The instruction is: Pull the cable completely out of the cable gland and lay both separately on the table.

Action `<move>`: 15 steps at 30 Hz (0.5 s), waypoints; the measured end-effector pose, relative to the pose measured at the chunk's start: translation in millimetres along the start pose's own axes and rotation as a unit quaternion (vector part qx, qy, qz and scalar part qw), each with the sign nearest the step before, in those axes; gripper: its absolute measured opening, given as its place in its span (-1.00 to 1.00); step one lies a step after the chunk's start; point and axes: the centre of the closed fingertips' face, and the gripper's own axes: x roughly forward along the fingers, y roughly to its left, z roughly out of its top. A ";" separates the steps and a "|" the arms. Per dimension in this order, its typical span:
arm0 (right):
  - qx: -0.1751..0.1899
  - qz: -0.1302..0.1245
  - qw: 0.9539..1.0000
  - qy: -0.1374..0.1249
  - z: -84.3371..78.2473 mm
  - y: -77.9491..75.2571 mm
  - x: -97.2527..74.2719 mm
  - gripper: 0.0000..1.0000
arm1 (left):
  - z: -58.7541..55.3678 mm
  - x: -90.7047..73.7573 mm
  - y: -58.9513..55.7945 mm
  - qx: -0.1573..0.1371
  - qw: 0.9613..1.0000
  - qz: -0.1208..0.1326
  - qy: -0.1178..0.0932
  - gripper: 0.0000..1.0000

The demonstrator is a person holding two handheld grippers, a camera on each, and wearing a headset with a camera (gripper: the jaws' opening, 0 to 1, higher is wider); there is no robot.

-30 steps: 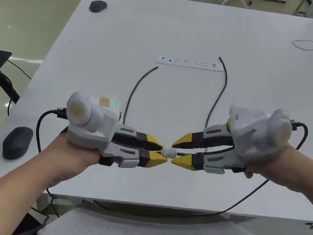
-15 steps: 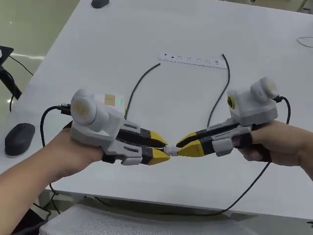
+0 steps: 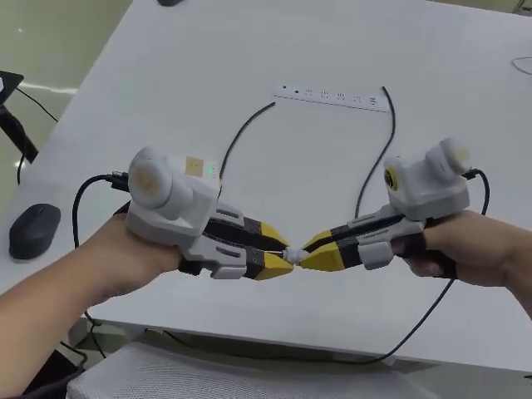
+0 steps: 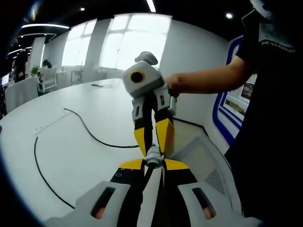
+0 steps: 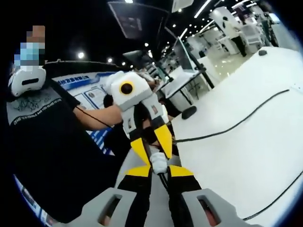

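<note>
White table [image 3: 465, 50] runs wide and bare between its near edge and the one power strip [image 3: 332, 96] far back, with two black leads [image 3: 237, 150] lying across it and one mouse [image 3: 33, 231] by the left edge. Both grippers hang tip to tip above the near edge. One cable gland [image 3: 293, 253], white, sits between them in the air. The left gripper [image 3: 281, 254] has its jaws pressed shut on the gland. The right gripper [image 3: 307, 252] has its jaws drawn nearly together on the one black cable [image 5: 164, 180], which runs back between them just behind the gland.
</note>
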 end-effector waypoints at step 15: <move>-0.373 -0.178 0.902 0.122 -11.5 -7.0 1.7 -0.86 | -6.1 4.3 2.1 -0.049 0.999 -0.005 -0.004 -0.70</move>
